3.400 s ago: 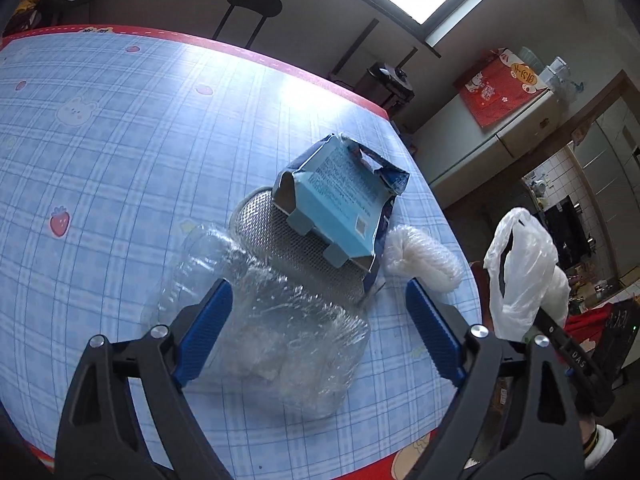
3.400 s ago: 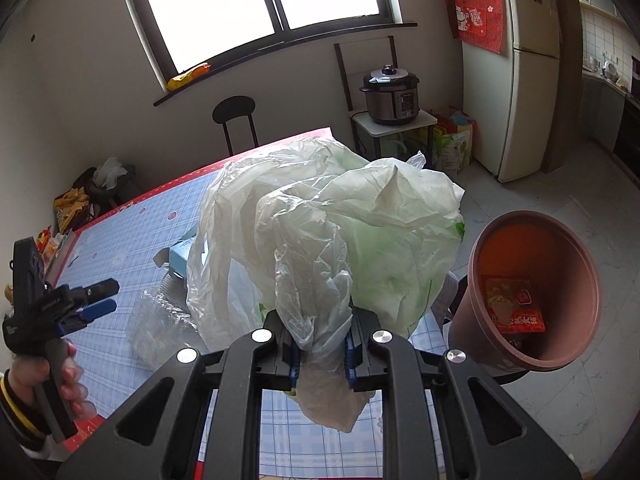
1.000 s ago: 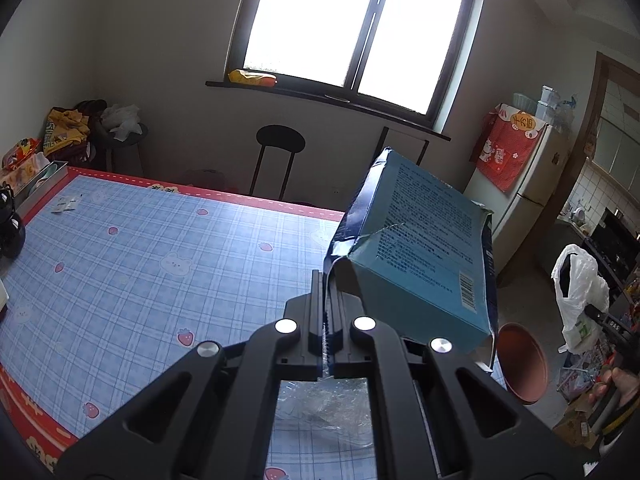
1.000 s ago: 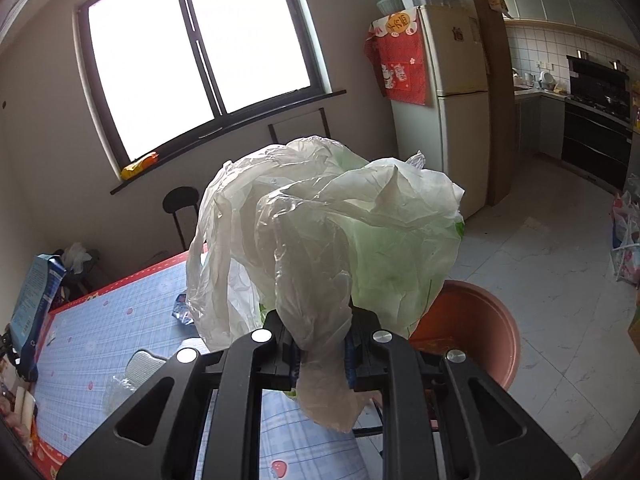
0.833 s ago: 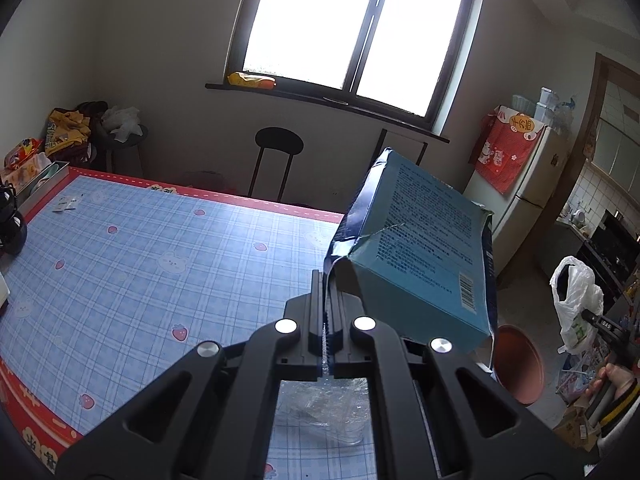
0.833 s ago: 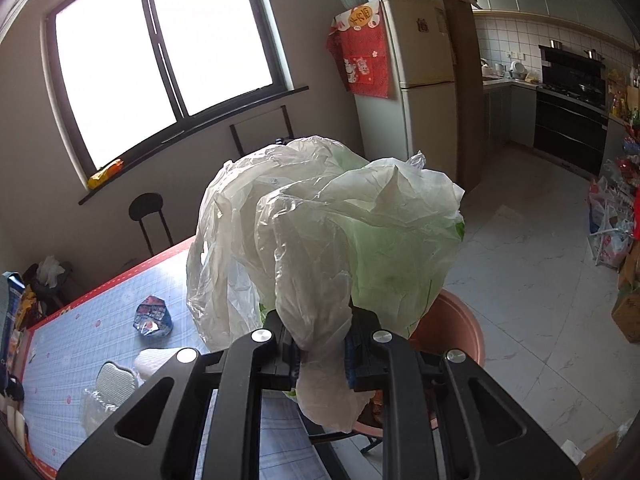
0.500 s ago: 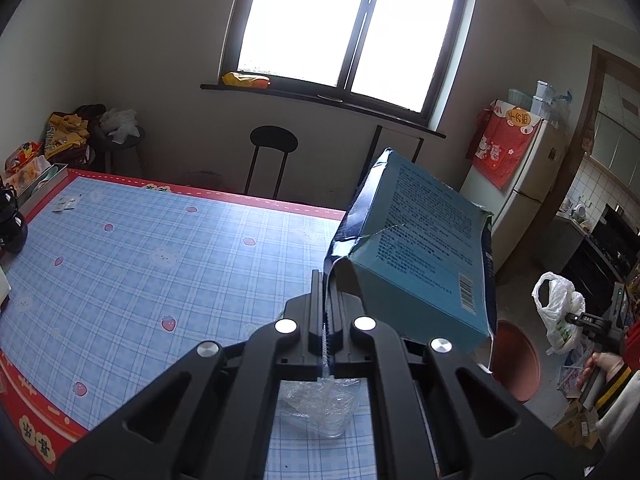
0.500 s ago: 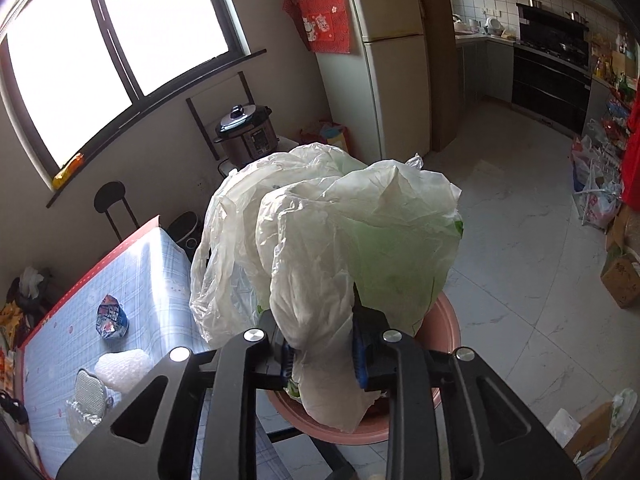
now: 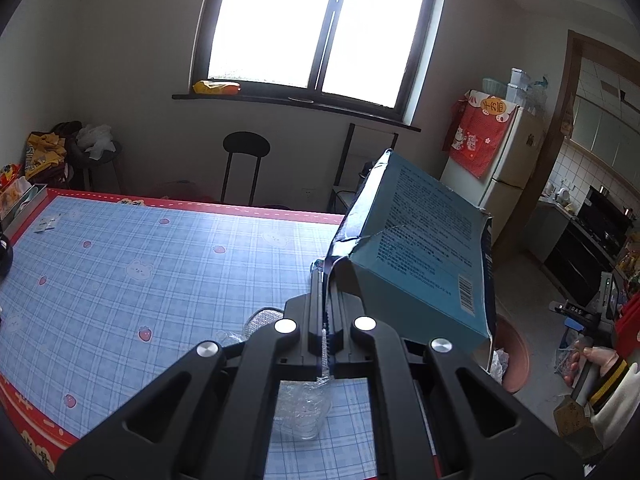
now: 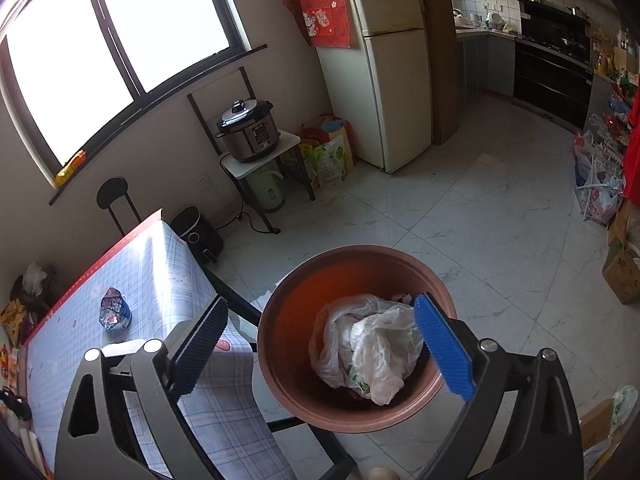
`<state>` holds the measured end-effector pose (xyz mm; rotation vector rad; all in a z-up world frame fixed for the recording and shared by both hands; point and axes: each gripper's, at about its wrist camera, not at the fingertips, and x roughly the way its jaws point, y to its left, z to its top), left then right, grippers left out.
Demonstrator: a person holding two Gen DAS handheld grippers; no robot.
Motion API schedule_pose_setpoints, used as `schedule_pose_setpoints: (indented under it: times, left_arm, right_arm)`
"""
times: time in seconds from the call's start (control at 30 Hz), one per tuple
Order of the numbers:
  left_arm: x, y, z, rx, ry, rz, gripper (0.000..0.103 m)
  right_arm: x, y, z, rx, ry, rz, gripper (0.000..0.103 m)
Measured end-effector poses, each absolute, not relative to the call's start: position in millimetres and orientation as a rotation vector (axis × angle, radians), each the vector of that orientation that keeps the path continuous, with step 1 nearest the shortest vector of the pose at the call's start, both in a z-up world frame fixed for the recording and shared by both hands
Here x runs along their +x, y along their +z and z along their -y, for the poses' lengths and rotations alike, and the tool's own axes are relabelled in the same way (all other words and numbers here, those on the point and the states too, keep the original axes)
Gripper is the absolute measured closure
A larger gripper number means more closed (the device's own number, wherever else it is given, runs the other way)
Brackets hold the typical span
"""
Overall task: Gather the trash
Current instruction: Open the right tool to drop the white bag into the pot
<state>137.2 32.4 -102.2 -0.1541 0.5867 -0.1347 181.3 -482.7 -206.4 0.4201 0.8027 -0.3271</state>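
Note:
My left gripper is shut on a torn flap of a light blue cardboard box and holds it up above the blue checked table. A crumpled clear plastic bottle lies on the table below it. My right gripper is open and empty, just above a brown round trash bin on the floor by the table's end. A white plastic bag lies inside the bin. A crushed snack packet lies on the table in the right wrist view.
The bin also shows in the left wrist view, past the table's right edge. A black stool stands behind the table. A rice cooker on a small stand and a fridge line the wall. White tiled floor lies beyond the bin.
My right gripper has opened and let go of the white plastic bag, which now lies in the bin. My left gripper still holds the blue box up, shifted slightly.

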Motion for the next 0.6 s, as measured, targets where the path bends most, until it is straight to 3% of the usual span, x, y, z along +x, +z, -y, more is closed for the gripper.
schedule_pose_setpoints:
  times: [0.6]
  left_arm:
    - [195,-129,159,0.023,-0.482,-0.644,0.097]
  right_arm:
    - [79,-194,520,0.458,-0.407,-0.791,0.005]
